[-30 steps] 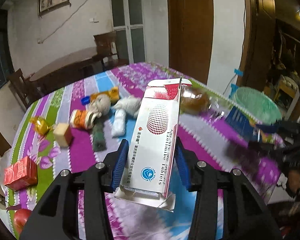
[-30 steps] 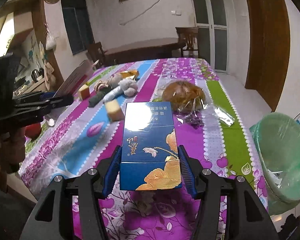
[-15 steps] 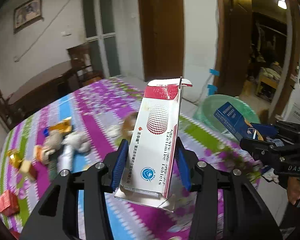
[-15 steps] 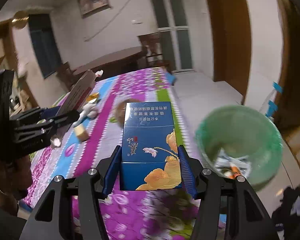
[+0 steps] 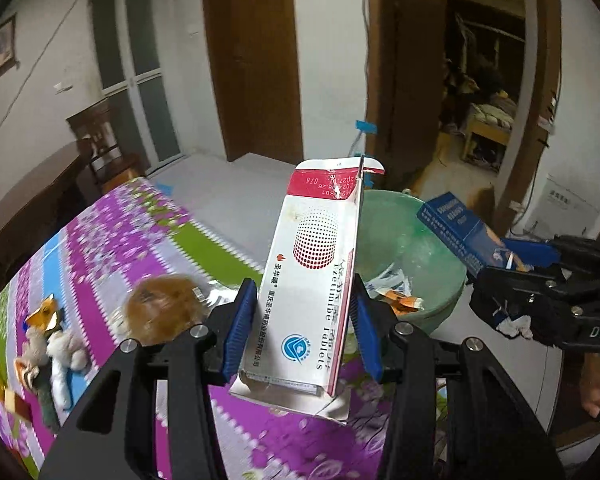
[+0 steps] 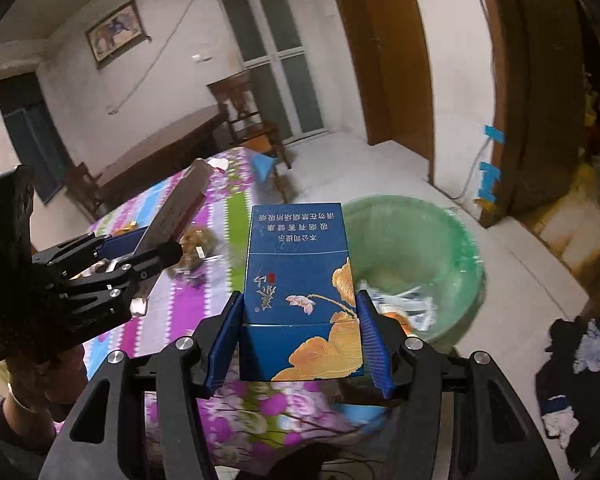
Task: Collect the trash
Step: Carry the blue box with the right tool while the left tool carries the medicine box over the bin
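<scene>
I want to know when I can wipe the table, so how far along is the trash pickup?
Some scraps already lie in the green basin. The left gripper holds a white tablet box, the right gripper a blue cigarette box. Wrappers remain on the table.

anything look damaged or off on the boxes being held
The white tablet box in the left gripper is torn open at its top flap, bottom flap hanging loose. The blue cigarette pack looks intact.

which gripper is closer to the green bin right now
Right. The right gripper holds its blue box at the green bin rim; the left gripper sits back over the table edge.
</scene>
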A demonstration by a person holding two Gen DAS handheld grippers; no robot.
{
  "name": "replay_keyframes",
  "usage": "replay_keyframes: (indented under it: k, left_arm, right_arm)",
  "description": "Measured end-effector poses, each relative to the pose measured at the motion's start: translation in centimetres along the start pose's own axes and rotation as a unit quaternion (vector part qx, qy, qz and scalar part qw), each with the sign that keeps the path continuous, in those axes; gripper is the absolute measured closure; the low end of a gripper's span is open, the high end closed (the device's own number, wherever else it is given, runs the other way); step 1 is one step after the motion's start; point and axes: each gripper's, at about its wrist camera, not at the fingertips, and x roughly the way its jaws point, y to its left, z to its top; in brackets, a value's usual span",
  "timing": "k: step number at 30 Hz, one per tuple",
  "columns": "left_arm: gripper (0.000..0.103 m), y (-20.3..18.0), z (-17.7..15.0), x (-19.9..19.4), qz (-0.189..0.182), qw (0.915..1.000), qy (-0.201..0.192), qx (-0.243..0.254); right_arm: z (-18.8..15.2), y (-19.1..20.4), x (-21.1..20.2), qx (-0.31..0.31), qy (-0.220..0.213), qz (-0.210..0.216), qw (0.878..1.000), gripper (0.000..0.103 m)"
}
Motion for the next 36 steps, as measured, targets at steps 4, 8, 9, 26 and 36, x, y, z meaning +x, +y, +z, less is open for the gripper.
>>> replay_keyframes:
  k: [4, 8, 9, 26, 36]
  left_arm:
    - [0.058, -1.4, 1.1, 1.8, -0.010, 0.9998, 0.016, 0.012]
    - [0.058, -2.1, 2.0, 3.7, -0.020, 0.9991, 0.036, 0.011]
    - [0.057, -2.4, 2.3, 4.3, -0.027, 0.9987, 0.042, 0.010]
    - [0.057, -6.9, 4.9, 8.7, 0.014, 0.9969, 0.064, 0.043]
    - [0.057, -7.9, 4.6, 10.1, 0.020, 0.9959, 0.074, 0.049]
  right_arm:
    - [0.4, -2.3, -0.9, -0.003, 0.003, -0.037, 0.999, 0.046]
    - [1.5, -4.8, -1.1, 0.003, 0.010, -0.069, 0.998, 0.046]
    - [1.8, -5.6, -1.1, 0.006, 0.015, -0.074, 0.997, 0.046]
    - [3.3, -10.5, 3.9, 0.032, 0.068, -0.102, 0.992, 0.046]
    - [4.2, -11.3, 6.0, 0.037, 0.085, -0.112, 0.989, 0.046]
